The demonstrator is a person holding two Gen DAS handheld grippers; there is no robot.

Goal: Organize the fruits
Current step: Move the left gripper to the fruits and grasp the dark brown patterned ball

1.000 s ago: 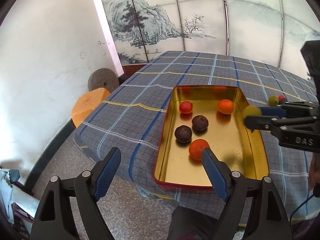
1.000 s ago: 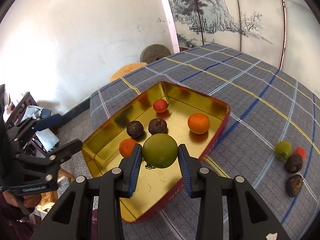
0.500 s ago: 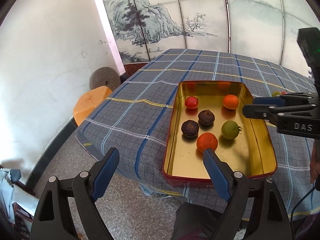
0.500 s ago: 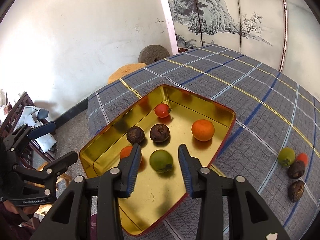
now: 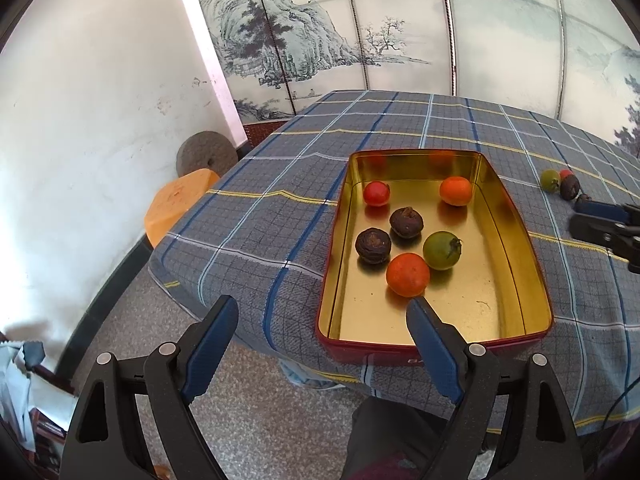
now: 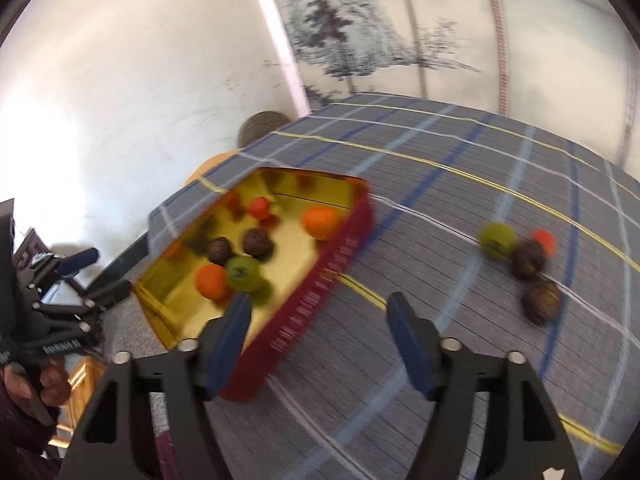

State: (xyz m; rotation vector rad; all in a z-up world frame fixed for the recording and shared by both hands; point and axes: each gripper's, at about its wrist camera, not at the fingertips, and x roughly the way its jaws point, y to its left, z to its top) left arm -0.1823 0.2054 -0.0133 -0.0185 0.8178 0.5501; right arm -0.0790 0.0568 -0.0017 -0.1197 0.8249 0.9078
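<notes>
A gold tin tray with red outer walls [image 5: 516, 216] [image 6: 332, 276] sits on the plaid tablecloth. In it lie a green fruit [image 5: 441, 250] [image 6: 243, 273], two orange fruits [image 5: 408, 274] [image 5: 455, 190], a red fruit [image 5: 376, 193] and two dark brown fruits [image 5: 373, 245] [image 5: 406, 222]. A green fruit [image 6: 497, 239], a red one [image 6: 543, 240] and two dark ones [image 6: 528, 259] [image 6: 541, 301] lie loose on the cloth to the tray's right. My left gripper [image 5: 322, 344] is open and empty at the tray's near left corner. My right gripper [image 6: 318, 330] is open and empty above the tray's right wall.
The table edge drops to a speckled floor near me. An orange stool [image 5: 178, 204] and a round grey stone [image 5: 207, 155] stand by the white wall on the left. A painted screen [image 5: 400, 28] backs the table. The right wrist view is motion-blurred.
My right gripper opened and let the green fruit go into the tray, then swung right toward the loose fruits. My left gripper stayed open, its view shifting slightly.
</notes>
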